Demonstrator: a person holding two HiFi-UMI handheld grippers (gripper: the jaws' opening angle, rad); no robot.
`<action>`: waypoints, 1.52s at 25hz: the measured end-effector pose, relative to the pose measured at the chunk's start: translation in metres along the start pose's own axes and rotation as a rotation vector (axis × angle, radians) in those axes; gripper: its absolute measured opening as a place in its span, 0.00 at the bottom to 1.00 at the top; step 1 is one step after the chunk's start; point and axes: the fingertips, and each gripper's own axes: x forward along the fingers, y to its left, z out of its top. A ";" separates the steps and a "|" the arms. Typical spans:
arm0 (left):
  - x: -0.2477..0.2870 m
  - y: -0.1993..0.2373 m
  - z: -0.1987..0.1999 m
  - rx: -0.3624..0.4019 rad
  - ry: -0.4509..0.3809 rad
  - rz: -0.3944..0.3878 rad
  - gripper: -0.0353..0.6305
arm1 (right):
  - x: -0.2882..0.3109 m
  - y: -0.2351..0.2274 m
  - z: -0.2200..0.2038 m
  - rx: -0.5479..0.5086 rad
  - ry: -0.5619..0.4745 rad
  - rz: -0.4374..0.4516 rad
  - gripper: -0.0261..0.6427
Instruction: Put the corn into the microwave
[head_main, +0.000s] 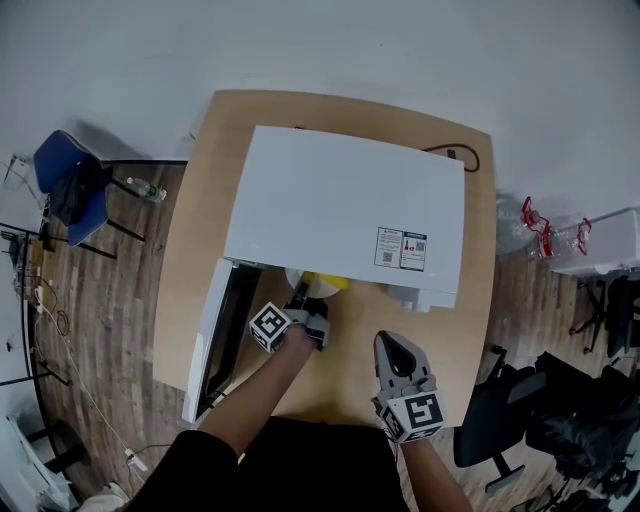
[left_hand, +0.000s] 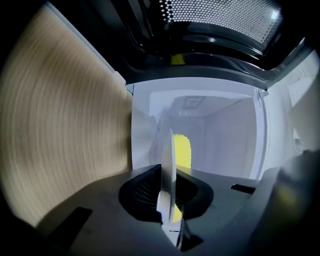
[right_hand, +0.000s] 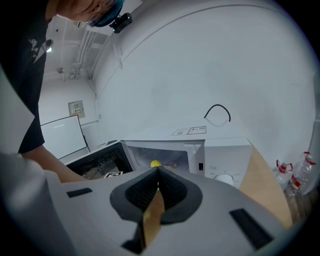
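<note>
My left gripper (head_main: 303, 300) pinches the plate (left_hand: 167, 165) rim, corn (left_hand: 183, 150) aboard, at the microwave (head_main: 340, 200) mouth, door (head_main: 205, 345) swung wide; right gripper (head_main: 396, 350) closed, empty, over the wooden table (head_main: 195, 230).

Head view. At frame centre the microwave (head_main: 345, 205) sits on the table (head_main: 190, 250), its door (head_main: 210, 340) standing open toward the lower left. In its opening, just below centre, the plate (head_main: 297, 278) bears the corn (head_main: 328, 283). Your left gripper (head_main: 300, 298) is on the plate's near rim. Your right gripper (head_main: 392, 350) lies lower right, apart from both. A chair (head_main: 70, 185) stands upper left, beside the table. A cable (head_main: 455, 155) lies behind the microwave, upper right.
</note>
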 end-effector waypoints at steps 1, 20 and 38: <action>0.002 0.003 0.000 0.002 0.009 0.010 0.08 | -0.001 0.000 -0.001 0.005 -0.001 -0.001 0.13; -0.006 0.005 0.003 0.104 0.051 0.036 0.28 | -0.008 0.008 -0.005 0.042 0.001 -0.032 0.13; -0.039 -0.001 -0.013 0.160 0.115 0.051 0.17 | -0.027 0.017 0.008 0.030 -0.101 -0.097 0.13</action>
